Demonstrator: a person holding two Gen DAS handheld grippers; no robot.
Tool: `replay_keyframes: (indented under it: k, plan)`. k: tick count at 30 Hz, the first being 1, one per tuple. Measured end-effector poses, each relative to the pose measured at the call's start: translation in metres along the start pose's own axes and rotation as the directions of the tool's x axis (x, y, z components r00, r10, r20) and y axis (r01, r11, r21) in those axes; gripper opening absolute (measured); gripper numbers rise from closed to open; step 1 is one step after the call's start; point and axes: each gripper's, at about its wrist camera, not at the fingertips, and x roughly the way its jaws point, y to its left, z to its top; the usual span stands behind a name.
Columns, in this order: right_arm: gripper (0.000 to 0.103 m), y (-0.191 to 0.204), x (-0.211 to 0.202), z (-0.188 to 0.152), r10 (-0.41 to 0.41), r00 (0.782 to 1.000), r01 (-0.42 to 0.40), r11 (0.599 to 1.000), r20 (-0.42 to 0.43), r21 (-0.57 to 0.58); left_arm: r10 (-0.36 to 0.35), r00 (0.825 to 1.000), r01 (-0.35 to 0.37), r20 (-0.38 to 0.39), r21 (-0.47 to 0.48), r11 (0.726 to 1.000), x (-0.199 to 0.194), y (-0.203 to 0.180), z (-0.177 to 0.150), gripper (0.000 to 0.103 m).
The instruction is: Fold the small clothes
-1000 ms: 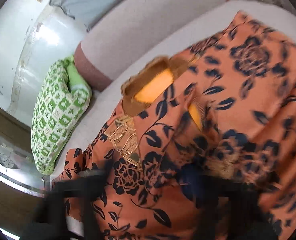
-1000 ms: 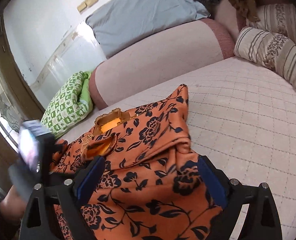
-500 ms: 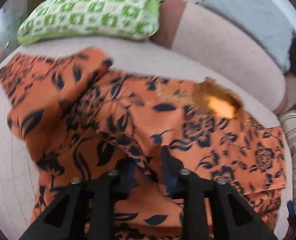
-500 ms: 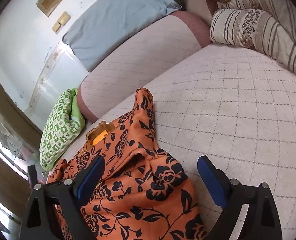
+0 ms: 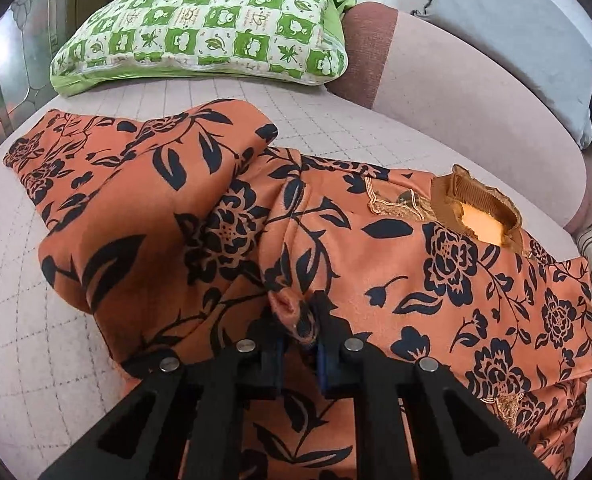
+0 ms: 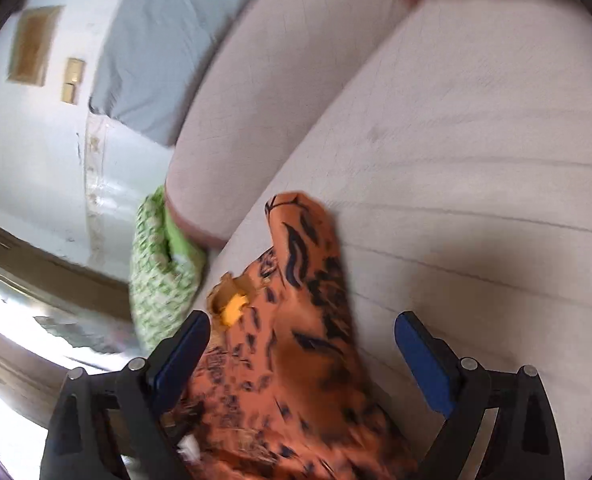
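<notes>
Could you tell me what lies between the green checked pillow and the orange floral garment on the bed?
Only a bare strip of the quilted pink mattress separates the green checked pillow from the orange floral garment; the left wrist view shows it.

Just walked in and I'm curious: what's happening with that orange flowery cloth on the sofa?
A person holding a two-finger gripper in each hand is folding an orange top with dark blue flowers on a pale quilted sofa seat. The left gripper is shut on a pinched fold of the fabric near its middle. The right gripper is open above the garment's other side, gripping nothing. A green-and-white patterned pillow lies behind the garment.
</notes>
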Motion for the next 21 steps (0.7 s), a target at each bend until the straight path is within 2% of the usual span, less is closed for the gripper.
replay_keyframes:
  k: [2, 3, 4, 5, 6, 8, 9, 10, 11, 12, 13, 14, 15, 16, 17, 18, 20, 21]
  plan:
    - [0.092, -0.002, 0.028, 0.01, -0.008, 0.997, 0.008, 1.0, -0.075, 0.007, 0.008, 1.0, -0.008, 0.01, 0.017, 1.0, 0.001, -0.001, -0.002, 0.013]
    - [0.074, 0.001, 0.033, 0.012, -0.03, 0.997, 0.03, 1.0, -0.074, -0.008, 0.01, 1.0, -0.011, 0.012, 0.02, 1.0, -0.003, -0.003, -0.009, 0.013]
    - [0.033, 0.003, 0.037, 0.014, -0.034, 0.996, 0.033, 0.999, -0.077, -0.009, 0.015, 1.0, -0.016, 0.017, 0.02, 1.0, -0.007, -0.004, -0.009, 0.013]
    - [0.015, 0.009, 0.036, 0.015, -0.034, 0.998, 0.033, 0.999, -0.053, -0.009, 0.025, 0.999, -0.025, 0.027, 0.023, 0.999, -0.015, -0.006, -0.009, 0.013]
    - [0.015, 0.021, 0.03, 0.016, -0.05, 0.999, 0.049, 0.998, -0.007, -0.049, 0.035, 0.998, -0.036, 0.044, 0.027, 0.999, -0.019, -0.006, -0.009, 0.012]
    - [0.014, 0.047, 0.022, 0.013, -0.021, 0.999, 0.028, 0.988, 0.05, -0.153, 0.086, 0.991, -0.089, 0.101, 0.027, 0.996, -0.025, -0.004, -0.008, 0.011]
    - [0.016, 0.056, 0.027, 0.009, -0.108, 0.992, 0.12, 0.967, 0.065, -0.224, 0.099, 0.99, -0.1, 0.101, 0.007, 0.995, -0.024, 0.0, -0.007, 0.011]
    - [0.023, 0.059, 0.038, 0.007, -0.236, 0.97, 0.245, 0.929, 0.066, -0.277, 0.098, 0.993, -0.097, 0.068, -0.024, 0.995, -0.019, 0.006, -0.007, 0.011]
    - [0.03, 0.054, 0.047, 0.003, -0.35, 0.936, 0.347, 0.894, 0.041, -0.285, 0.091, 0.994, -0.089, 0.054, -0.031, 0.996, -0.016, 0.008, -0.008, 0.011]
    - [0.049, 0.051, 0.041, -0.002, -0.372, 0.926, 0.374, 0.885, 0.06, -0.276, 0.093, 0.994, -0.092, 0.06, -0.011, 0.996, -0.018, 0.005, -0.007, 0.011]
    - [0.067, 0.052, 0.028, -0.008, -0.354, 0.929, 0.371, 0.888, 0.112, -0.272, 0.09, 0.994, -0.09, 0.063, 0.006, 0.996, -0.02, 0.003, -0.007, 0.011]
    - [0.07, 0.055, 0.01, -0.019, -0.335, 0.923, 0.377, 0.886, 0.19, -0.27, 0.08, 0.995, -0.081, 0.062, 0.02, 0.996, -0.021, 0.001, -0.007, 0.011]
    - [0.072, 0.063, -0.01, -0.034, -0.327, 0.906, 0.4, 0.869, 0.268, -0.292, 0.079, 0.995, -0.081, 0.06, 0.028, 0.996, -0.021, -0.001, -0.007, 0.011]
    - [0.074, 0.07, -0.021, -0.047, -0.325, 0.895, 0.419, 0.846, 0.305, -0.329, 0.078, 0.995, -0.08, 0.057, 0.028, 0.996, -0.02, -0.002, -0.007, 0.011]
    - [0.075, 0.081, -0.032, -0.071, -0.326, 0.884, 0.447, 0.799, 0.334, -0.402, 0.073, 0.996, -0.075, 0.053, 0.028, 0.997, -0.019, -0.002, -0.007, 0.011]
    - [0.076, 0.089, -0.032, -0.087, -0.339, 0.882, 0.463, 0.752, 0.328, -0.468, 0.071, 0.996, -0.073, 0.051, 0.029, 0.997, -0.02, -0.002, -0.007, 0.011]
    - [0.076, 0.104, -0.02, -0.122, -0.381, 0.879, 0.472, 0.606, 0.287, -0.64, 0.071, 0.996, -0.073, 0.049, 0.032, 0.997, -0.021, -0.002, -0.007, 0.011]
    - [0.076, 0.108, -0.005, -0.144, -0.445, 0.844, 0.505, 0.475, 0.299, -0.721, 0.071, 0.996, -0.073, 0.05, 0.034, 0.997, -0.021, -0.002, -0.006, 0.011]
